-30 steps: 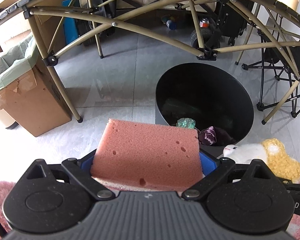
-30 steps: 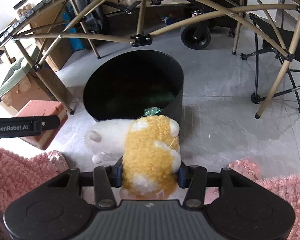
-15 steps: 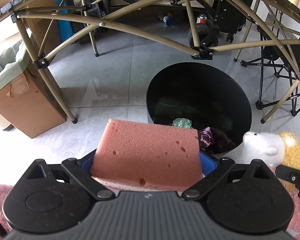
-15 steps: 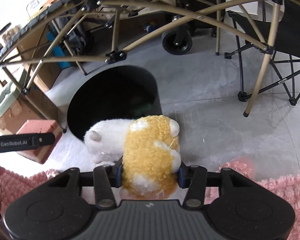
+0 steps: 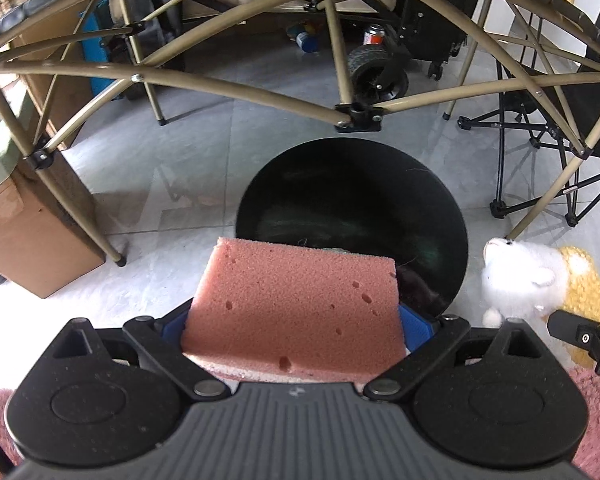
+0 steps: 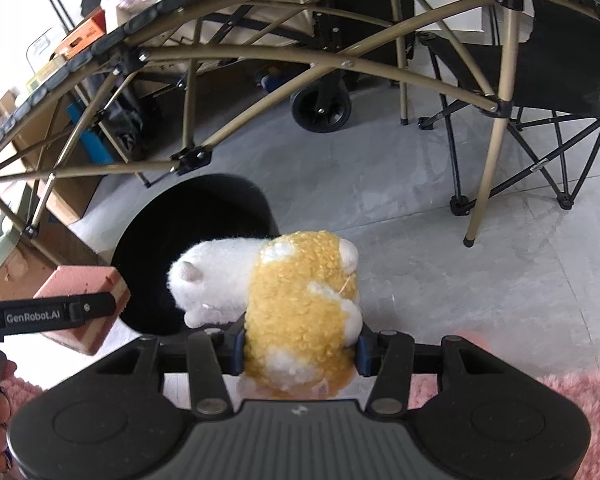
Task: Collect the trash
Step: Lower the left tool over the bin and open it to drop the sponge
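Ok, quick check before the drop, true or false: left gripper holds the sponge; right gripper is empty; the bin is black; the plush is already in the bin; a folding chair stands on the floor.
1. The left gripper holds the sponge. True.
2. The right gripper is empty. False: it is shut on the plush.
3. The bin is black. True.
4. The plush is already in the bin. False: it sits between the right gripper's pads, at the bin's rim.
5. A folding chair stands on the floor. True.
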Demonstrator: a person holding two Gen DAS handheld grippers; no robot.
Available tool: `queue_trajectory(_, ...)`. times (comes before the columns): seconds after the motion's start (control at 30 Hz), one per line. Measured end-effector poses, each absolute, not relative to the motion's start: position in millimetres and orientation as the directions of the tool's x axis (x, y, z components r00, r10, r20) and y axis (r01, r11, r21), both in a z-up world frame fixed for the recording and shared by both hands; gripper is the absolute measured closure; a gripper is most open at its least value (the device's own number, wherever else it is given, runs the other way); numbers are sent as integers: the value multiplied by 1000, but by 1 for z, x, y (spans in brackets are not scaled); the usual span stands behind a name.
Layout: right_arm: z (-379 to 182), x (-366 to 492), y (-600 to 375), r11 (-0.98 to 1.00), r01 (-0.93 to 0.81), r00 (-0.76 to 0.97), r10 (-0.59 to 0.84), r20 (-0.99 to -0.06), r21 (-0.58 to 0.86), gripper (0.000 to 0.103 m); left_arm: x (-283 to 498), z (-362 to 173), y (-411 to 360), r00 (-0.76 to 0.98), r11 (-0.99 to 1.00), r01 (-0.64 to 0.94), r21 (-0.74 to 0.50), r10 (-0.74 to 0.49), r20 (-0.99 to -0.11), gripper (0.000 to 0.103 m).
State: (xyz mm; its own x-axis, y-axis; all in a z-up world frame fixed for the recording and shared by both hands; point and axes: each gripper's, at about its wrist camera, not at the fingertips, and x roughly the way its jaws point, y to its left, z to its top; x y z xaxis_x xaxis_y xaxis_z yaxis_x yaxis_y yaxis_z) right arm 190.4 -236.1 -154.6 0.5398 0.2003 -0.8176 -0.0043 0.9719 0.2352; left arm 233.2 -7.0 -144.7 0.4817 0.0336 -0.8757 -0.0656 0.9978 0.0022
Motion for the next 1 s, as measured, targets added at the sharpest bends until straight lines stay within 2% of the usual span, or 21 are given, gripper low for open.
queue_trajectory(1.0, -154, 245, -262, 974, 82, 564, 129, -816, 211, 55, 308, -165, -42, 423, 998, -63, -2, 25, -906, 5)
